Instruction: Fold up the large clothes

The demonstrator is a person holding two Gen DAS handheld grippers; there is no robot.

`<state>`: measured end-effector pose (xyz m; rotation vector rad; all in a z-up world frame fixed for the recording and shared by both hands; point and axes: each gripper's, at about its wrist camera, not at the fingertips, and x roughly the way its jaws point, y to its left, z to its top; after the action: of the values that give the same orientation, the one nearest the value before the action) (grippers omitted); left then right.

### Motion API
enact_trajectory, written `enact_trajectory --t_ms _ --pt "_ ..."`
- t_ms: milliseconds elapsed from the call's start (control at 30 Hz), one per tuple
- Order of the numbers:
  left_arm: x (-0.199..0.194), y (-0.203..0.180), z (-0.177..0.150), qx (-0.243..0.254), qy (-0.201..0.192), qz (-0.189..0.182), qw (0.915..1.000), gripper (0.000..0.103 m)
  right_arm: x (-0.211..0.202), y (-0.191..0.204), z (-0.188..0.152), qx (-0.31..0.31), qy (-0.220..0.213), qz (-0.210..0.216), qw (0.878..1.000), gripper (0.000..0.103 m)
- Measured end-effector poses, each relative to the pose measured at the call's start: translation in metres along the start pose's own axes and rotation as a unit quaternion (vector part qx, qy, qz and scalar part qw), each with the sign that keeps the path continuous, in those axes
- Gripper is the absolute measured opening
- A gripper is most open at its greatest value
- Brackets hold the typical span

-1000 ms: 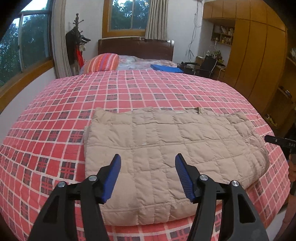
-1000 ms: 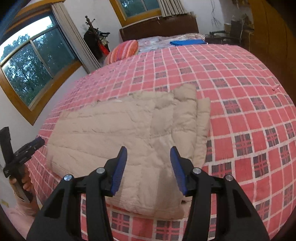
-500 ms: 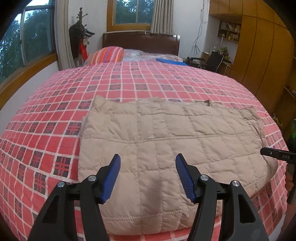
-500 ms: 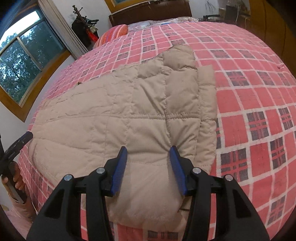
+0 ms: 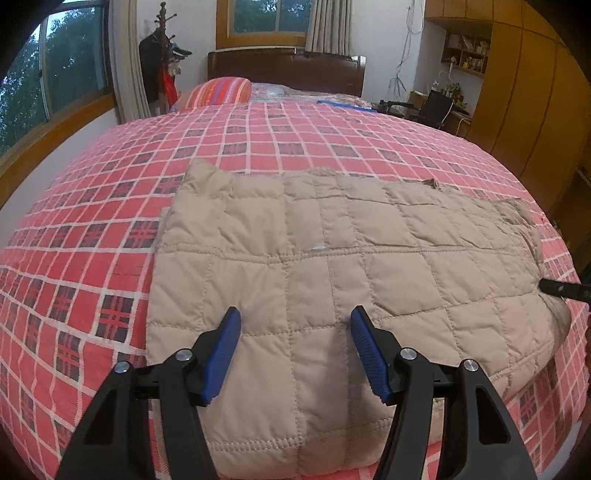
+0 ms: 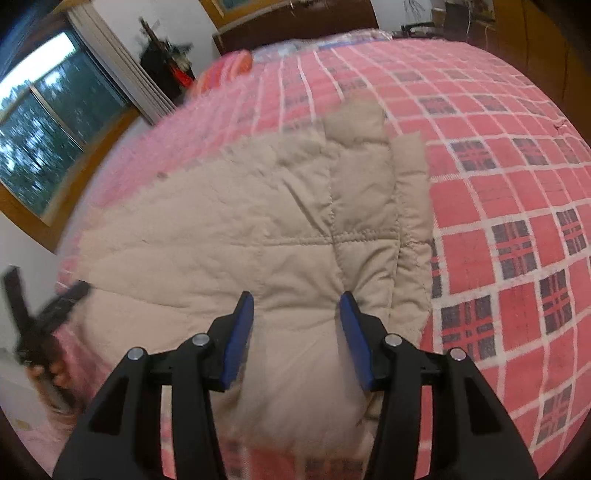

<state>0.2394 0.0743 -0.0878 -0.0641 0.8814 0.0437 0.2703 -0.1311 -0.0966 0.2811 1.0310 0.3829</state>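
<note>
Both released claws, left claw (image 5: 295,354) and right claw (image 6: 297,338), have dropped closer over the beige quilted padded jacket (image 5: 332,280), likely about to grasp its near edge.

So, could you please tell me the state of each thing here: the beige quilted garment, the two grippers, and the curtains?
Beige quilted garment: lying flat on the bed, partly folded, not held.
Left gripper: open, fingers over the garment.
Right gripper: open, over the garment's right end.
Curtains: drawn aside.
</note>
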Motion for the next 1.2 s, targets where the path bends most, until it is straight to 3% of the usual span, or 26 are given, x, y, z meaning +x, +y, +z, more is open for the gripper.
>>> enact_trajectory --t_ms 133,200,267,500,733,767,867,933,1067,1200 --pt "0.001 -0.004 0.005 0.001 0.002 -0.010 1.0000 0.065 -0.034 -0.009 0.003 0.026 -0.030 0.000 0.999 0.057" --pt "0.002 -0.009 0.008 0.008 0.000 -0.014 0.9999 0.065 -0.040 -0.023 0.002 0.044 -0.028 -0.019 0.998 0.069" --pt "0.004 -0.014 0.011 0.013 0.000 -0.021 0.9997 0.066 -0.034 -0.038 0.000 0.060 -0.013 -0.016 0.998 0.074" --pt "0.017 -0.024 0.014 0.022 0.014 -0.030 0.9992 0.067 0.015 -0.068 -0.016 0.111 0.031 0.052 0.992 0.074" --pt "0.025 -0.021 0.013 0.021 0.020 -0.031 0.9991 0.070 0.024 -0.069 -0.012 0.108 0.009 0.078 0.991 0.071" --pt "0.025 -0.022 0.012 0.022 0.020 -0.031 0.9991 0.070 0.025 -0.067 -0.009 0.104 0.007 0.077 0.992 0.069" --pt "0.027 -0.022 0.011 0.023 0.021 -0.030 0.9990 0.070 0.031 -0.064 -0.010 0.108 0.012 0.102 0.989 0.048" --pt "0.028 -0.020 0.011 0.020 0.023 -0.034 0.9990 0.070 0.035 -0.058 -0.008 0.106 0.012 0.095 0.990 0.046" --pt "0.029 -0.018 0.012 0.015 0.027 -0.040 0.9987 0.071 0.027 -0.048 -0.006 0.104 0.004 0.109 0.989 0.026" --pt "0.030 -0.016 0.012 0.010 0.031 -0.045 0.9985 0.071 0.009 -0.027 0.002 0.085 -0.009 0.102 0.991 0.020"
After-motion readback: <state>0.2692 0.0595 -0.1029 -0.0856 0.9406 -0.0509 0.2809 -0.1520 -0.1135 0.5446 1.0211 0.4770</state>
